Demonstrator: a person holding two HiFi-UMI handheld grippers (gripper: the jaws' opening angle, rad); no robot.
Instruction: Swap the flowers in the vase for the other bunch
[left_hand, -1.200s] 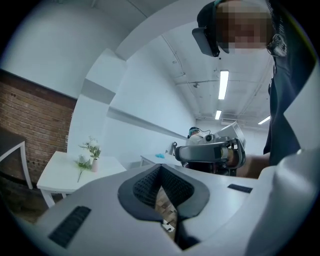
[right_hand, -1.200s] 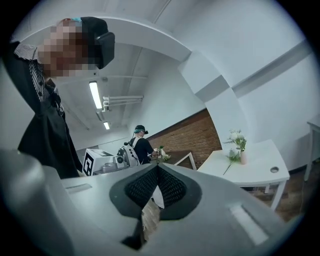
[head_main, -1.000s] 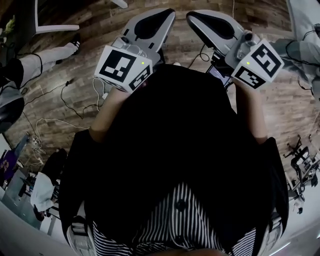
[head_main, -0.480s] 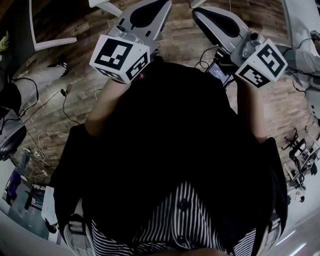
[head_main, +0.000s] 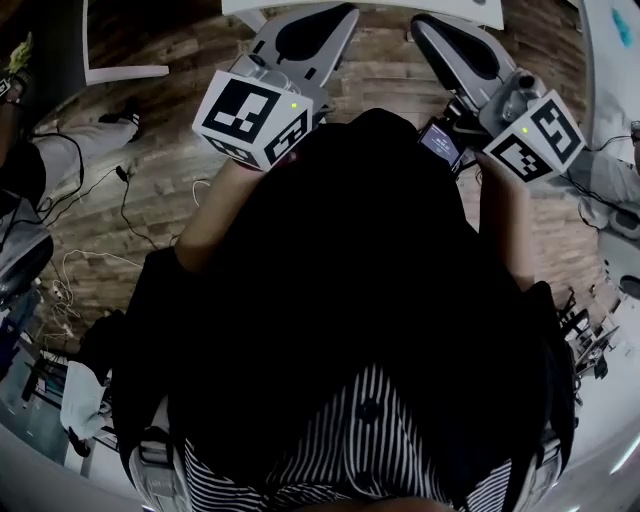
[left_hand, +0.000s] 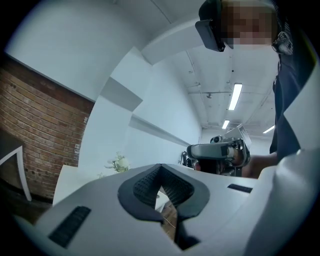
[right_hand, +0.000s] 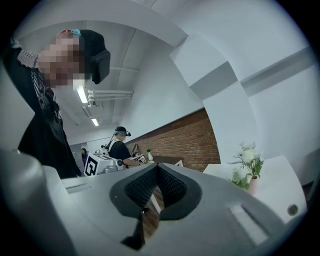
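Note:
Both grippers are held level in front of the person's dark-clothed body and carry nothing. My left gripper (head_main: 343, 12) (left_hand: 161, 171) has its jaws together, black pads meeting at the tip. My right gripper (head_main: 424, 22) (right_hand: 158, 169) is shut the same way. Ahead stands a white table (head_main: 300, 5) (right_hand: 272, 180). A small pale vase (right_hand: 253, 185) on it holds white flowers with green leaves (right_hand: 247, 159). The left gripper view shows a white-flowered bunch (left_hand: 119, 162) far off on the table (left_hand: 75, 175). Both grippers are well short of the flowers.
A wooden floor (head_main: 150, 180) with loose cables (head_main: 130, 190) lies below. A white frame (head_main: 125, 70) stands at the left. Seated people's legs show at the left (head_main: 60, 150) and right edges. Another person (right_hand: 120, 147) with grippers stands before a brick wall (right_hand: 185, 142).
The person has walked forward: the floor has slid back under both grippers, and the white table's edge has come into view at the top. Both grippers stay shut.

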